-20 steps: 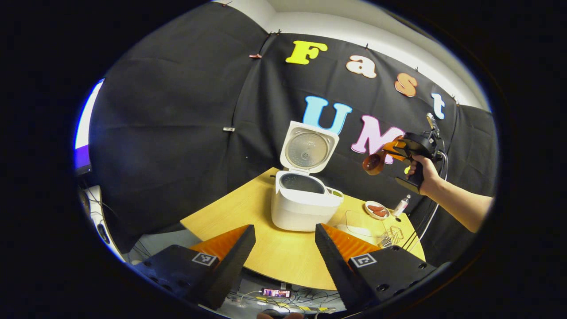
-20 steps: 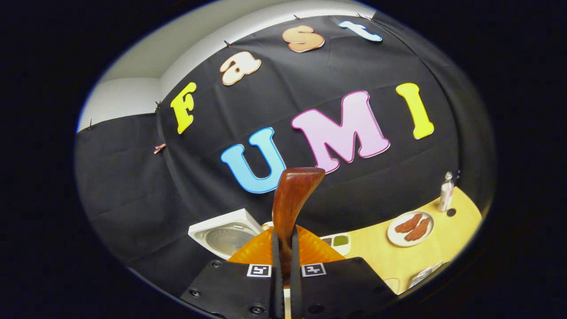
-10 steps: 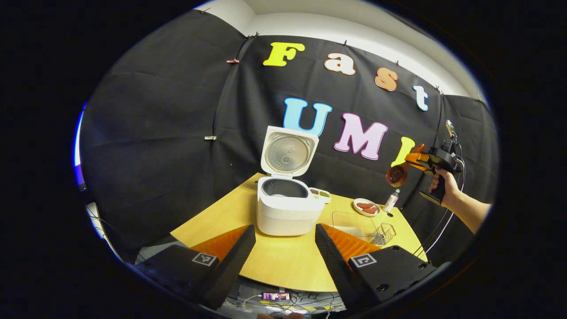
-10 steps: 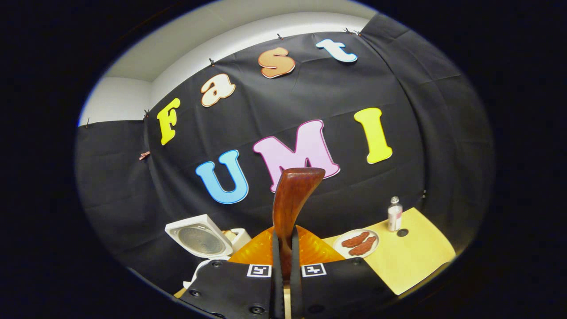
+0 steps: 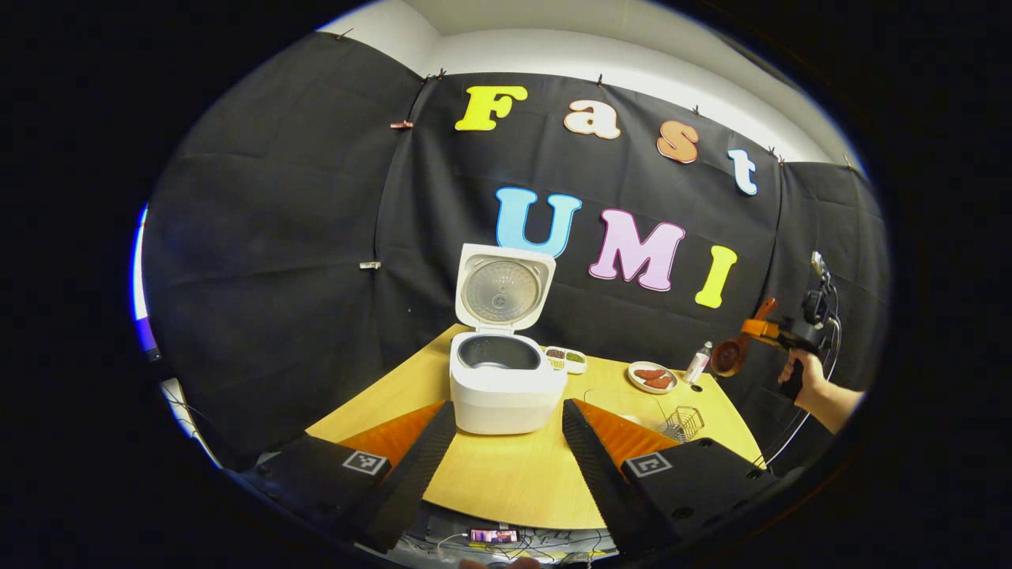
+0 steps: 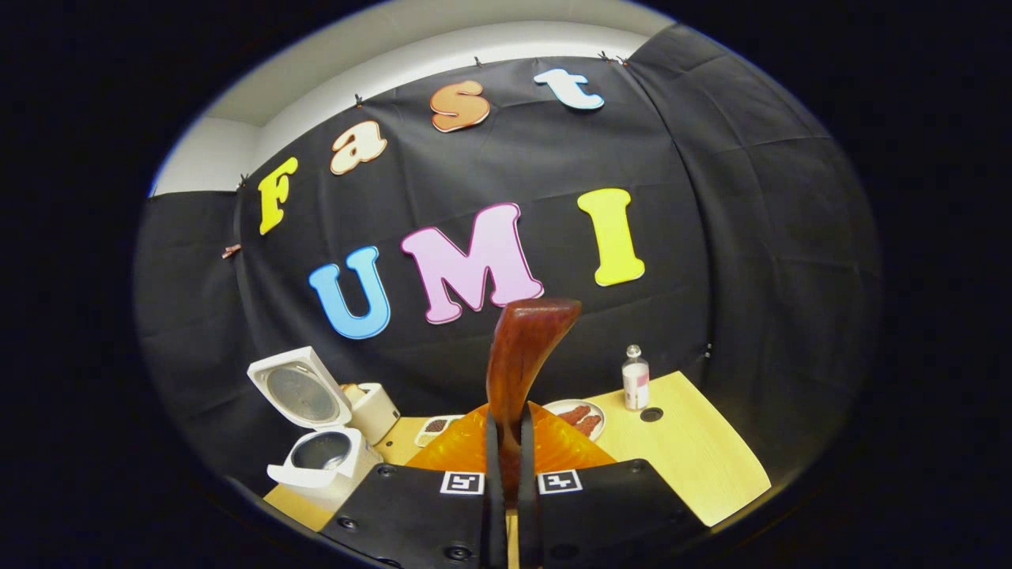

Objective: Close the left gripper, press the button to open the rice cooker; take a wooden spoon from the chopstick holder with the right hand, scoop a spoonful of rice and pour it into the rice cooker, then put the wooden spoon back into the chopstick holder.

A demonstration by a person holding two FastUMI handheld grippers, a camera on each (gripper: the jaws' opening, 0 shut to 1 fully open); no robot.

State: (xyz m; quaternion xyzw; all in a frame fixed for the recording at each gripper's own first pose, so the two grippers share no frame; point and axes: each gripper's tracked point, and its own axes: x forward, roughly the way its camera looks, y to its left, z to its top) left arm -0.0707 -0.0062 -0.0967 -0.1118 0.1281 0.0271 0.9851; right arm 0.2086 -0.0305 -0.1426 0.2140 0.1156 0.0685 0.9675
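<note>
Cooker [image 5: 502, 379] sitting lid-up on counter [image 5: 506, 474], left gripper [image 5: 502, 466] hovering before it, jaws spread | right gripper [image 6: 506, 474] pinching spoon [image 6: 518, 356], now swinging rightward away from cooker, likely heading to return the spoon | wire holder [image 5: 681, 423] looking faint, spoon bowl contents unreadable.

tongs [image 5: 506, 466]: black housings, square tag markers, screws | orange ribbed backing

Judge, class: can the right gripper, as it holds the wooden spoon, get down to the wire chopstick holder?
Probably yes: the right gripper holds the wooden spoon above the table's right end, and the chopstick holder below stands uncovered.
</note>
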